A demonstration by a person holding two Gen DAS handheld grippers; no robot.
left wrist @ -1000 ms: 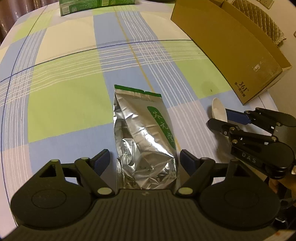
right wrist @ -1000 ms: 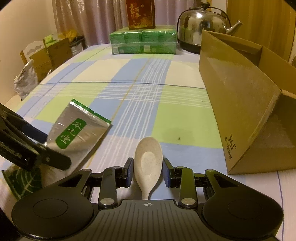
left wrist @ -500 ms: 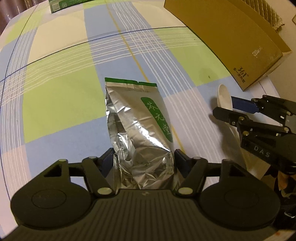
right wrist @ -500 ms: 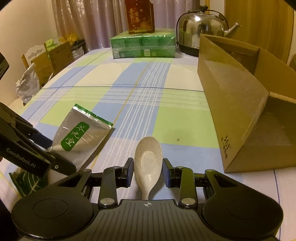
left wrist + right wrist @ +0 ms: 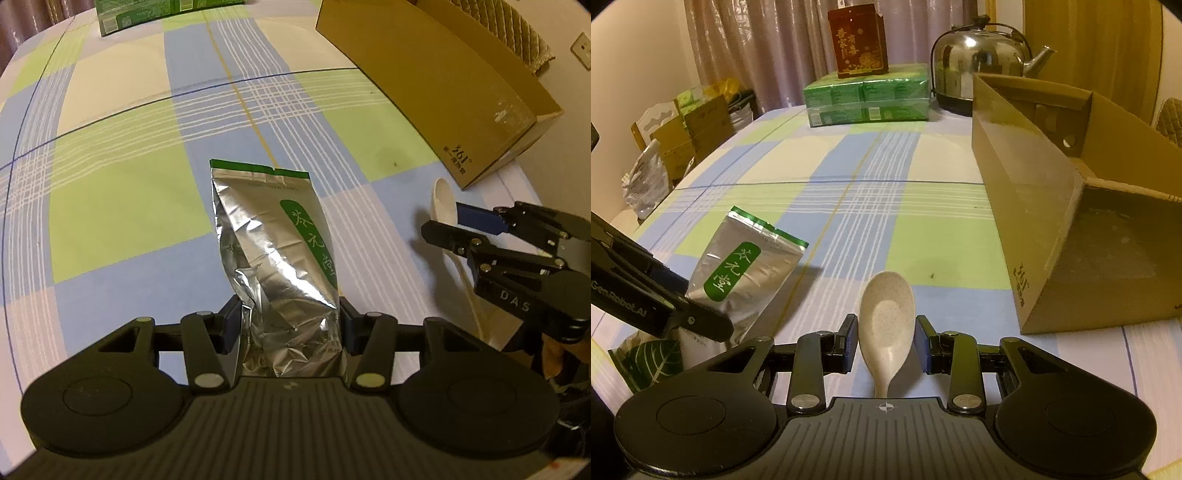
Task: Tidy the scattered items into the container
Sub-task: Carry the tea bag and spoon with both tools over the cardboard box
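In your left wrist view, your left gripper (image 5: 290,325) has just been closing its jaws, and both pads now press the crumpled lower end of the silver tea pouch (image 5: 273,243), which stands up off the checked table (image 5: 118,192). Your right gripper (image 5: 458,221) reaches in from the right edge of the table, with the pale spoon (image 5: 443,199) between its fingers. The cardboard box (image 5: 436,81) lies open at the far right corner.

In your right wrist view, your right gripper (image 5: 886,343) has its jaws partly open around the spoon (image 5: 884,317); whether the pads touch it, you cannot tell. The pouch (image 5: 742,273) leans at the left, and the box (image 5: 1052,206) stands near the right edge.
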